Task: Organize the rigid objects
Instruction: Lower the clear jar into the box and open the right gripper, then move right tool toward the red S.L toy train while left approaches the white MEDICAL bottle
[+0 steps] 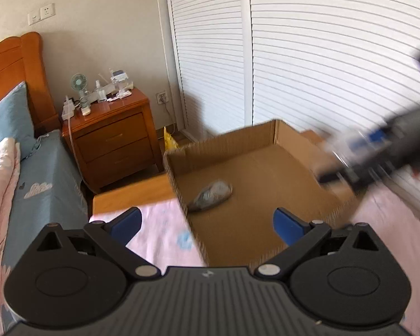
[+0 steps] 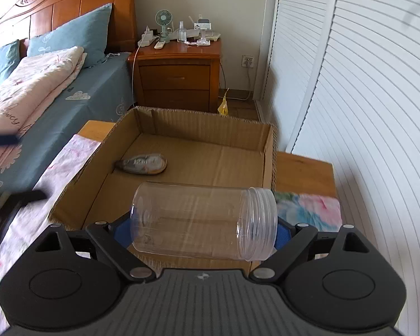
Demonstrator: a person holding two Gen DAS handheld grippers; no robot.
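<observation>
Gripping a clear ribbed plastic jar sideways, right tongs; left tongs wide, empty.

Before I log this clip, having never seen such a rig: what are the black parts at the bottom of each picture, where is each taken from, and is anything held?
There is no robot: a person carries a two-finger gripper in each hand, each with a fisheye camera looking along its blue-padded fingers. The left wrist view shows the left gripper open and empty. The right wrist view shows the right gripper closed on a clear plastic jar, lidless and lying sideways, above the near edge of an open cardboard box. The box sits on a wooden table partly covered by pink cloth. One small wrapped object lies inside; what it is I cannot tell.
</observation>
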